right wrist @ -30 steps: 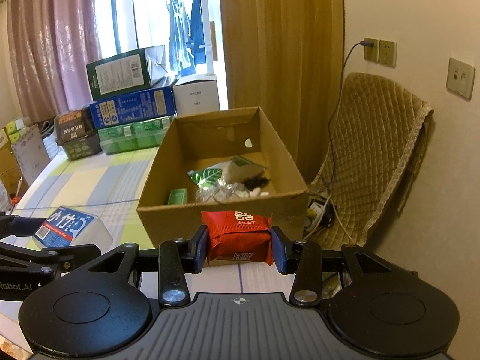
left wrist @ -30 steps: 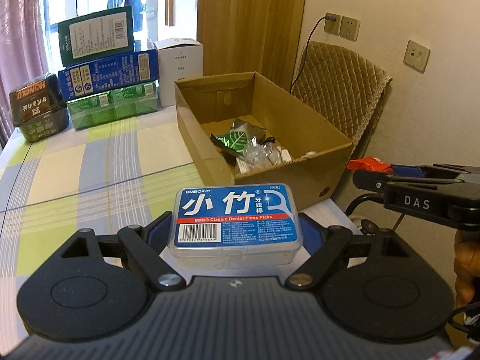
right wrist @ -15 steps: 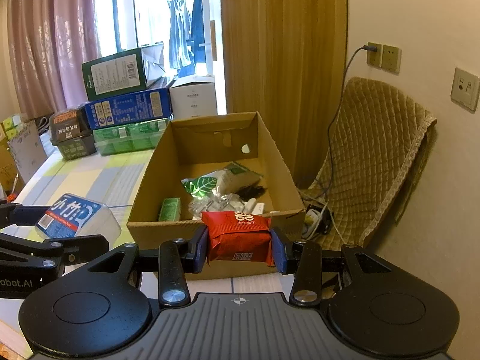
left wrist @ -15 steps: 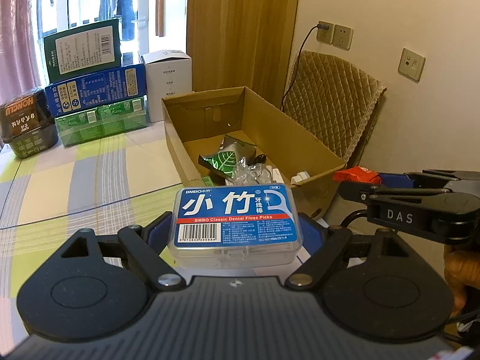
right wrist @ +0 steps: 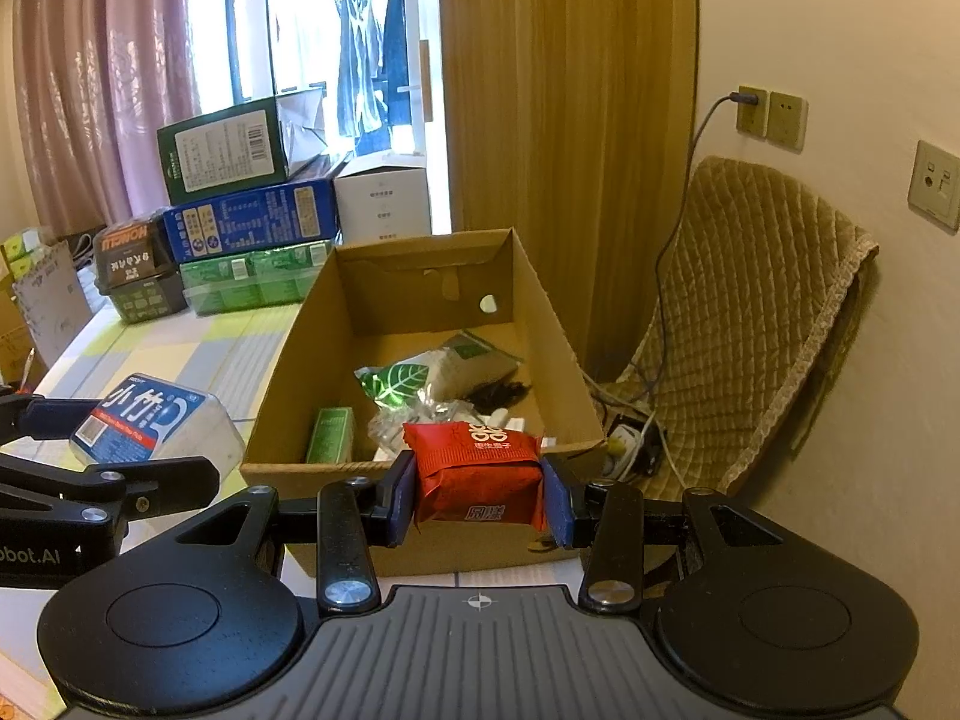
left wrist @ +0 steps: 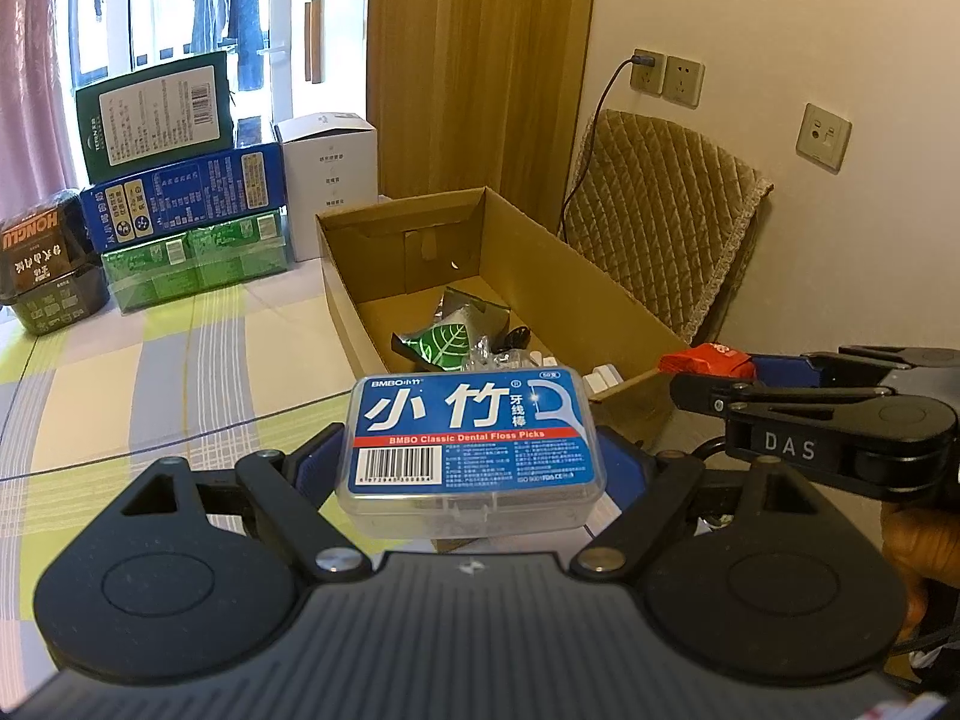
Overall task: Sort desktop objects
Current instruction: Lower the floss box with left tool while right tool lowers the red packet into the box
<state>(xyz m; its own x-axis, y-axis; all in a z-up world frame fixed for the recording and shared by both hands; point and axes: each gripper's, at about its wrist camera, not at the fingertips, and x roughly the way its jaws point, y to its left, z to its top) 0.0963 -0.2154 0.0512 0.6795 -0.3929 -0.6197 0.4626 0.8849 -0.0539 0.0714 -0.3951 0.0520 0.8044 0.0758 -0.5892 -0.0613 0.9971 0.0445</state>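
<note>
Meanwhile, both grippers hang at the near end of an open cardboard box, each loaded: the left gripper has its jaws clamped on a clear floss box, and the right gripper has its jaws clamped on a red packet held just above the carton's front wall. The carton already holds a leaf-print pouch, a small green box and some clear wrapping. The two tools sit close together, so a release from here risks a knock between them, or the red packet catching the front wall and dropping outside; the floss box appears short of the opening, though the fisheye makes that hard to judge. The table wears a checked cloth of yellow, grey and white. Behind it stand stacked cartons, a window with pink curtains, and a quilted chair against a cream wall.
</note>
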